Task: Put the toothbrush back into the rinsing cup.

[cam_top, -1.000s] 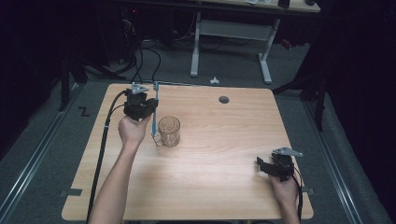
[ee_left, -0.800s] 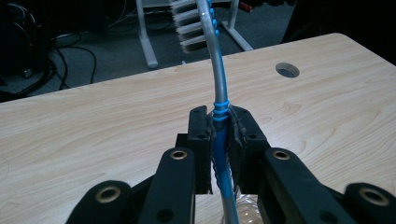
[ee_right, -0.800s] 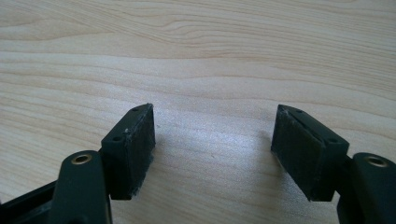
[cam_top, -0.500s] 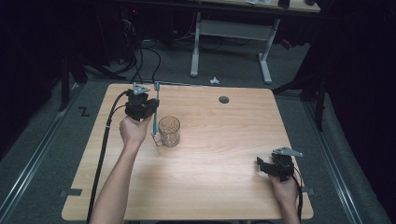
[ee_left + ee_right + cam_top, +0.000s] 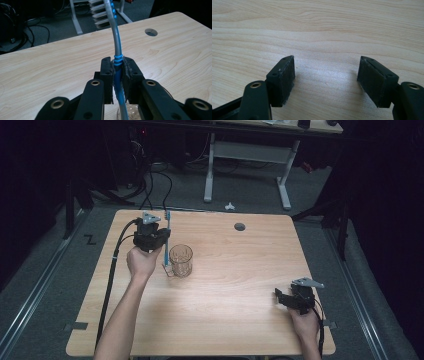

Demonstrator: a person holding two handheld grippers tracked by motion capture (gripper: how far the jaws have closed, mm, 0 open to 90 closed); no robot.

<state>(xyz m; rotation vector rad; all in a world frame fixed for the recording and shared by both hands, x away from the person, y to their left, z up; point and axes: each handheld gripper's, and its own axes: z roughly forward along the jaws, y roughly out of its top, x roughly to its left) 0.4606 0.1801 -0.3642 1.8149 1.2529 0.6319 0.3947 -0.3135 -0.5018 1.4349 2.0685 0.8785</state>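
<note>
My left gripper (image 5: 161,237) (image 5: 117,68) is shut on a blue and clear toothbrush (image 5: 167,237) (image 5: 115,42), pinching its handle. The brush stands nearly upright, bristles (image 5: 98,11) at the top, its lower end beside or just inside the rim of a clear glass cup (image 5: 180,260) (image 5: 130,112) on the wooden table (image 5: 225,290); I cannot tell which. My right gripper (image 5: 280,298) (image 5: 325,80) rests near the table's front right corner, open, with bare wood between its jaws.
A round cable hole (image 5: 240,226) (image 5: 151,32) sits near the table's far edge. Beyond the table stand white desk legs (image 5: 210,170) and loose cables (image 5: 150,175) on grey floor. A small white object (image 5: 229,206) lies on the floor behind the table.
</note>
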